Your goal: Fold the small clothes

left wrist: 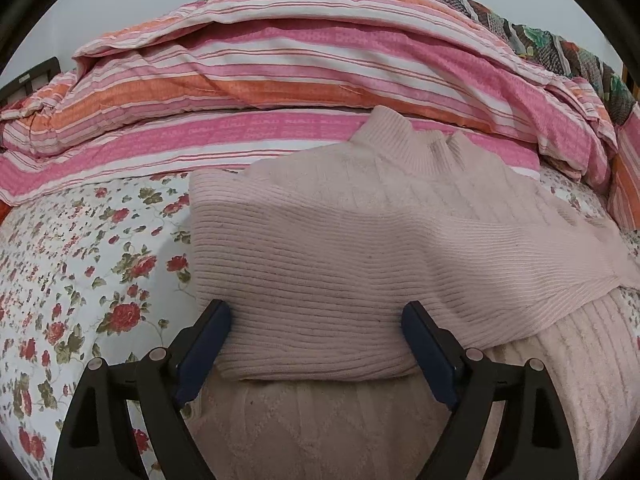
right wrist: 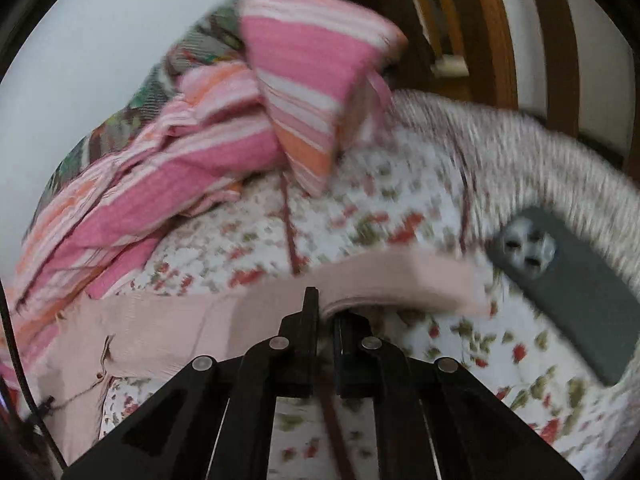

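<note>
Left wrist: left claw [left wrist: 316,344] agape over pink sweater [left wrist: 360,248]; right claw [right wrist: 326,320] pinching its sleeve, phone [right wrist: 568,280] nearby.

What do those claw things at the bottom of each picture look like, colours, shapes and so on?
The left gripper has matte black plastic linkage arms with cut-out slots, joined by round silver-grey pivot pins, and flat fingers faced with dark navy-blue pads. The right gripper shows the same black slotted arms and silver pins; its fingers look plain black. No markings, sleeves or hands show. A thin black cable runs by the right view's left edge.

One pink sweater [left wrist: 340,248], one striped duvet [left wrist: 280,80], one phone [right wrist: 576,292], two grippers
</note>
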A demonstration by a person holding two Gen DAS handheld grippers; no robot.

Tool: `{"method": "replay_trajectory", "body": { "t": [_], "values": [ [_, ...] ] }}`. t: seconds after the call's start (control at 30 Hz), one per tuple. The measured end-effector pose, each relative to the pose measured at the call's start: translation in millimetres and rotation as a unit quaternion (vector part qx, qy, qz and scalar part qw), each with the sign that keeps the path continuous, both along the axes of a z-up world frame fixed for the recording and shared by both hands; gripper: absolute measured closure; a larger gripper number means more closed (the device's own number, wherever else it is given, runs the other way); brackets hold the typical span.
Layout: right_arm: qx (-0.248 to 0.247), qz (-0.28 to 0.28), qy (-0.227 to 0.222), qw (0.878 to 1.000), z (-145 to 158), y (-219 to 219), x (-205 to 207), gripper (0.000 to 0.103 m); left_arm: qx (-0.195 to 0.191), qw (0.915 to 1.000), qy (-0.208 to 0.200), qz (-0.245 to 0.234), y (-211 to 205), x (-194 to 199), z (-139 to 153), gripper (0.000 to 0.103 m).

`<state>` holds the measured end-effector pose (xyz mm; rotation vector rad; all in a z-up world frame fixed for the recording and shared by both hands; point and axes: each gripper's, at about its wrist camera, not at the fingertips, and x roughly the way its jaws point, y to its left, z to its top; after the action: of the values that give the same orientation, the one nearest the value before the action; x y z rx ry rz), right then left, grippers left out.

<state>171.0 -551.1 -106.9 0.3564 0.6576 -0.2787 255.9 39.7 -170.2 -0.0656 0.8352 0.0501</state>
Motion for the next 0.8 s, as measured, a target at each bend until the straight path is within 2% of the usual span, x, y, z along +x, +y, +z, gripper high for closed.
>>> {"method": "replay_trajectory", "body": {
  "t": [0.13,0.27,0.33,0.43,0.57,0.67,0.7,0.73,0.8],
  "values": [
    [-0.068,0.022,-0.023,0.997,53,53,8,0.097,-0.046,0.9988,-0.015,0.007,16,-8,13,0.015],
    [-0.101,0.088,-0.069,0.989,105,136,17,0.097,-0.132,0.9899,-0.039,0.035,53,-28,33,0.015],
    [-0.098,0.135,-0.093,0.982,123,185,22,0.097,-0.14,0.9883,-0.042,0.044,67,-36,40,0.015],
    [-0.086,0.211,-0.115,0.967,136,268,35,0.097,-0.114,0.9897,-0.062,0.059,90,-55,53,0.015],
    [-0.053,0.306,-0.098,0.946,117,374,61,0.097,-0.103,0.9888,-0.066,0.085,126,-81,59,0.015],
    [-0.015,0.362,-0.055,0.93,72,444,79,0.096,-0.124,0.9854,-0.055,0.102,150,-95,51,0.015],
    [-0.002,0.373,-0.037,0.927,52,464,84,0.091,-0.132,0.9842,-0.052,0.105,154,-97,48,0.015],
    [0.009,0.386,-0.018,0.922,34,478,87,0.076,-0.142,0.983,-0.046,0.107,159,-101,42,0.015],
    [0.021,0.416,0.016,0.909,7,500,91,0.059,-0.145,0.9833,-0.035,0.105,158,-103,35,0.015]
  ]
}}
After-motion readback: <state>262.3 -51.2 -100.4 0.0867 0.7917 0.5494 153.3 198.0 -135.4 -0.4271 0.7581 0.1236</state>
